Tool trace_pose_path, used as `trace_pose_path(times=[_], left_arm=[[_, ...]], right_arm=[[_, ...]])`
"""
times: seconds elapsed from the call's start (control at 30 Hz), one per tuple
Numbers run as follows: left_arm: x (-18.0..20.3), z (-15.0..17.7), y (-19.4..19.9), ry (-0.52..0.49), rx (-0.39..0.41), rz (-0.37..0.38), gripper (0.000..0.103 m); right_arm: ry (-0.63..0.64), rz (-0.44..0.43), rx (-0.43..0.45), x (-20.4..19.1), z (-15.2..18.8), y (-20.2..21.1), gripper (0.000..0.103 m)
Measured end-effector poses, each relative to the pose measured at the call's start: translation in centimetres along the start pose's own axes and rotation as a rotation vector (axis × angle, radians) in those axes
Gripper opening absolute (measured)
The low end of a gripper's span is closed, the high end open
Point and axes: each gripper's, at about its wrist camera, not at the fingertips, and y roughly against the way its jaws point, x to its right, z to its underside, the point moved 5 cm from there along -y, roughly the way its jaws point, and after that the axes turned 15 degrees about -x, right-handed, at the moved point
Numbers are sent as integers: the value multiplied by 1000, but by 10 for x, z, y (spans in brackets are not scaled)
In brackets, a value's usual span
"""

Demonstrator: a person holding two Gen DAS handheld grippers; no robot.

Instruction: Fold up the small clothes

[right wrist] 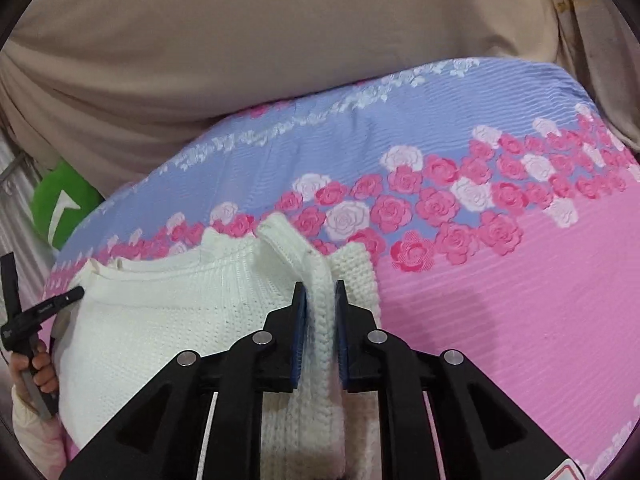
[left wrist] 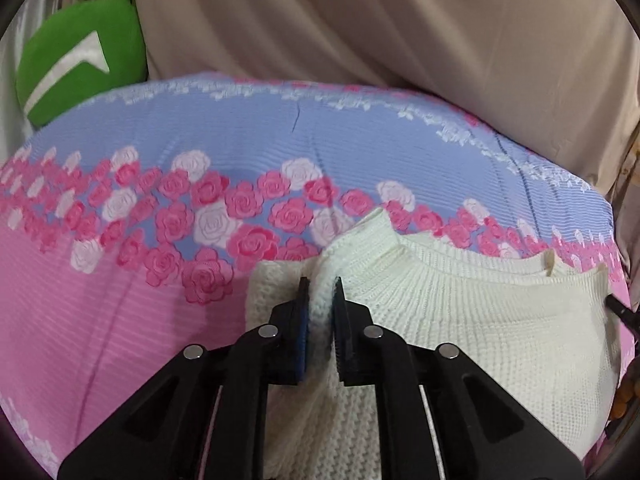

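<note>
Left wrist view: left gripper [left wrist: 320,294] clamps one shoulder of the single white knit sweater [left wrist: 480,320], which lies on the rose-print bedspread [left wrist: 120,340].

Right wrist view: right gripper [right wrist: 320,296] pinches the other shoulder [right wrist: 318,280]. Uneven pulls by the two grippers could slip the stretchy knit free, skewing the fold.

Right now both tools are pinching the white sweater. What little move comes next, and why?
Probably lift both ends together and carry them forward over the bed. The left tool and right tool each clamp a bunched shoulder of the white sweater, whose body is spread between them on the rose-print bedspread, so moving evenly should keep the fold straight.
</note>
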Motion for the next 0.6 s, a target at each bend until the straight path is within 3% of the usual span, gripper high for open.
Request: trace_pose_path(times=[0.03,0.13,0.23,0.33,0.4,0.53,0.57,0.6], left_arm=[[0,3,9,1,25,-19,14],[3,19,44,-13,97,-64,15],[14,47,74,-46,116,-11,19],[39,88,81,-121,69,73,19],[51,110,71,-154,15,90,20],[24,137,45,-100,-56,-15,20],[12,141,47,-84,-50,37,16],[2,144,51,-62,-46,42,12]], right_arm=[[8,19,30,-1,4,12,21],[47,20,72,-12,29,39,21],[113,-14,66,-35,66,54,21],[185,-65,4,-62,106,47,21],[230,-87,-57,-73,127,36,21],[162,22,-111,-34,145,22,4],[113,27,-109,-16,148,26,1],[79,22,-105,-4,151,31,0]])
